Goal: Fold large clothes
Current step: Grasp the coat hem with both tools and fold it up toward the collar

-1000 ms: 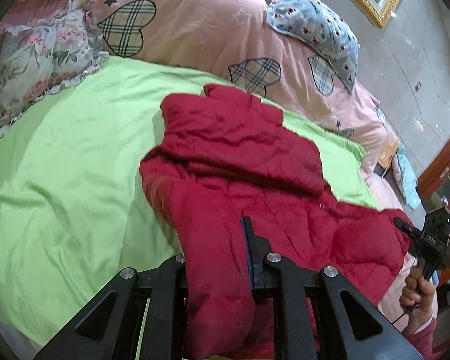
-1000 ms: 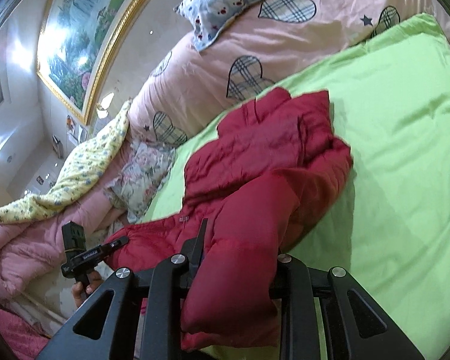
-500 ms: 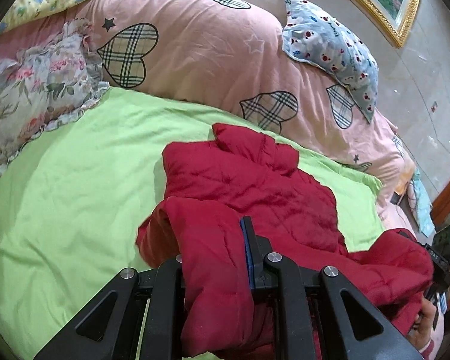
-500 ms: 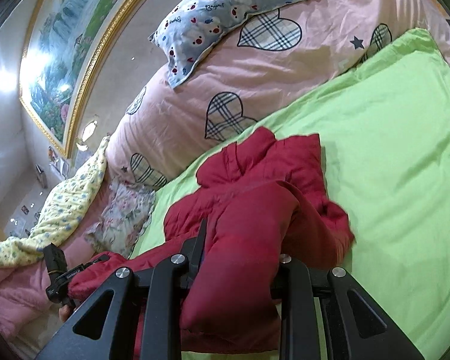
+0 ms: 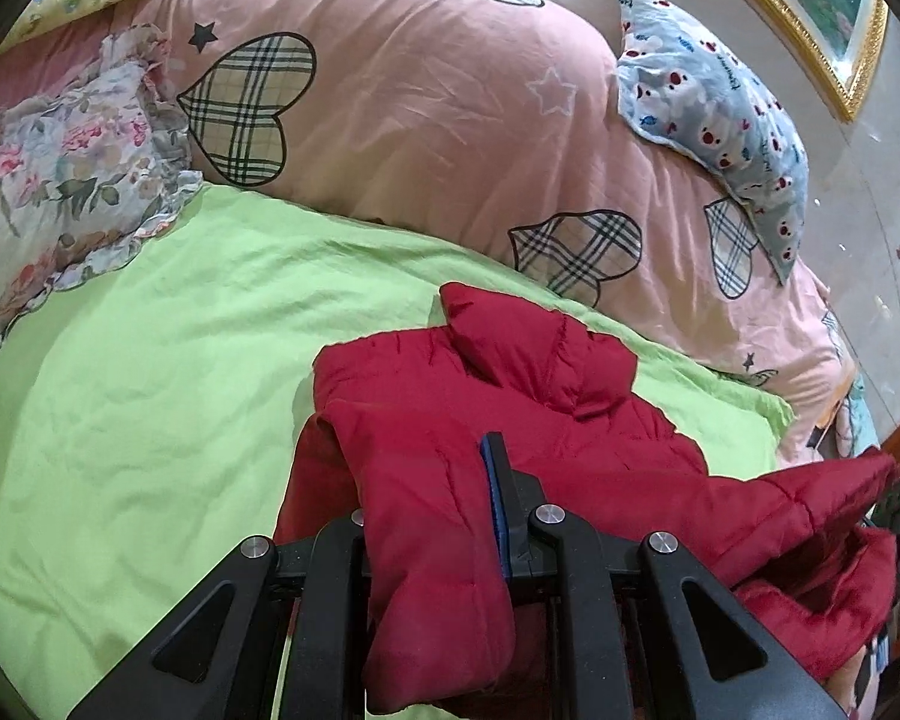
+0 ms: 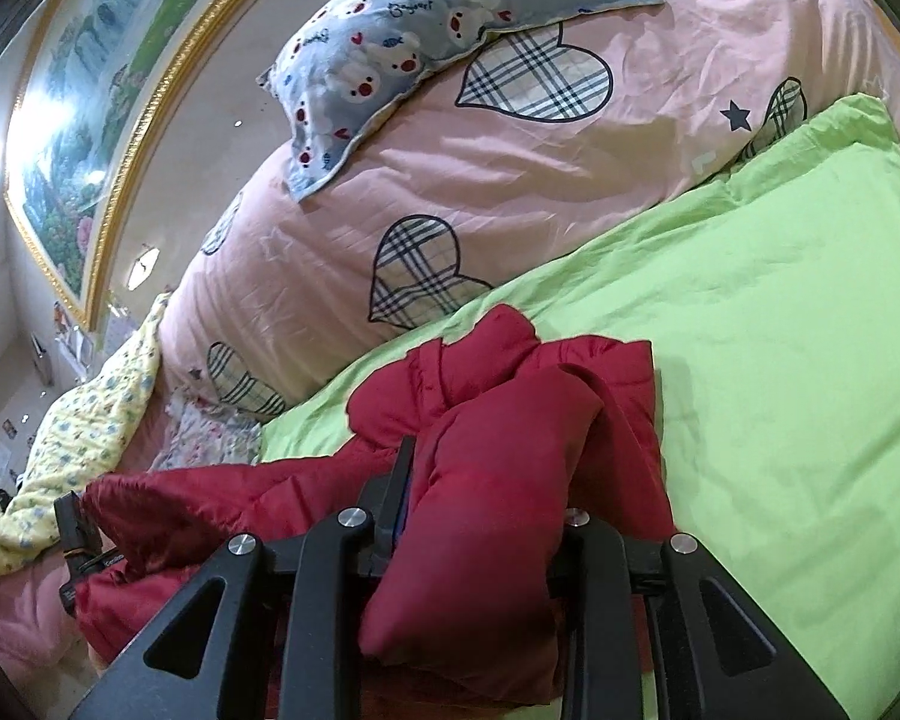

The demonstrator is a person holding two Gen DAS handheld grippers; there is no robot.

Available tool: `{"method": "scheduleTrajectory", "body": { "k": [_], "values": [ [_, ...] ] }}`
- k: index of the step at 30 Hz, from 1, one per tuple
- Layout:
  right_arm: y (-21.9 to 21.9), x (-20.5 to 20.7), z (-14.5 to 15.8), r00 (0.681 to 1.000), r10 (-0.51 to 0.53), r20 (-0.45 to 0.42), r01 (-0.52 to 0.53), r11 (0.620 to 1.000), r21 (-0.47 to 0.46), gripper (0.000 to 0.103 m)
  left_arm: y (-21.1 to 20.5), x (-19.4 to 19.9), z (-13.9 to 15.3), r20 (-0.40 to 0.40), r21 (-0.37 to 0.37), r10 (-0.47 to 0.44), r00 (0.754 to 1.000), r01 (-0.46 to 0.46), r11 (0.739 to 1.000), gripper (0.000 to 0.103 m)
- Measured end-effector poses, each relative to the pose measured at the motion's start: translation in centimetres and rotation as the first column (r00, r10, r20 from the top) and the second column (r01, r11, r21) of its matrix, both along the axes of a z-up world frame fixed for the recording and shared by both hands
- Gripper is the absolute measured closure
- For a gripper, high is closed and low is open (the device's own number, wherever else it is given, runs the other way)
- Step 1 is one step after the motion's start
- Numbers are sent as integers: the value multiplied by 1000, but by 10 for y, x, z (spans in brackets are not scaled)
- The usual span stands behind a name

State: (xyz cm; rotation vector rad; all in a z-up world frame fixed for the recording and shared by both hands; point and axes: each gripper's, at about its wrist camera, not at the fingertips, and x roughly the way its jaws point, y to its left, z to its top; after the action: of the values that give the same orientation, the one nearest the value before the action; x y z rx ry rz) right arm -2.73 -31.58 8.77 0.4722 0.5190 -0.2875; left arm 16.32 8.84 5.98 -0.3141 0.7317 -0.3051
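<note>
Mid-fold: left gripper [image 5: 432, 516] pinches the puffy quilted red jacket [image 5: 510, 420]; right gripper [image 6: 486, 510], jaws opening, jacket between; next, lay the hem squarely on the collar.

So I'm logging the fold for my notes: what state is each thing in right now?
Red jacket: partly folded, near edge lifted over the rest.
Left tongs: shut on red jacket.
Right tongs: opening, jacket fabric between the jaws.
Green sheet: spread flat, wrinkled.
Blue pillow: lying on the pink quilt.

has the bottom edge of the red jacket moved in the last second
Yes. Both claws, left claw and right claw, have carried the red jacket hem toward the pink duvet, folding it over the collar end.
</note>
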Motion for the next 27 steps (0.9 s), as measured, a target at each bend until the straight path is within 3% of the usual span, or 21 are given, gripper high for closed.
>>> {"method": "scheduleTrajectory", "body": {
  "k": [9,18,27],
  "values": [
    [-28,41,-13,998,-47,-39,48,999,23,74,-21,72,-14,-39,14,1,999,0,1000,86],
    [-53,93,-46,987,-89,-133,93,995,24,70,-46,156,-57,-123,31,30,992,-26,999,84],
    [-72,120,-79,973,-115,-200,123,992,25,67,-54,206,-94,-202,16,40,979,-37,999,82]
  ]
}}
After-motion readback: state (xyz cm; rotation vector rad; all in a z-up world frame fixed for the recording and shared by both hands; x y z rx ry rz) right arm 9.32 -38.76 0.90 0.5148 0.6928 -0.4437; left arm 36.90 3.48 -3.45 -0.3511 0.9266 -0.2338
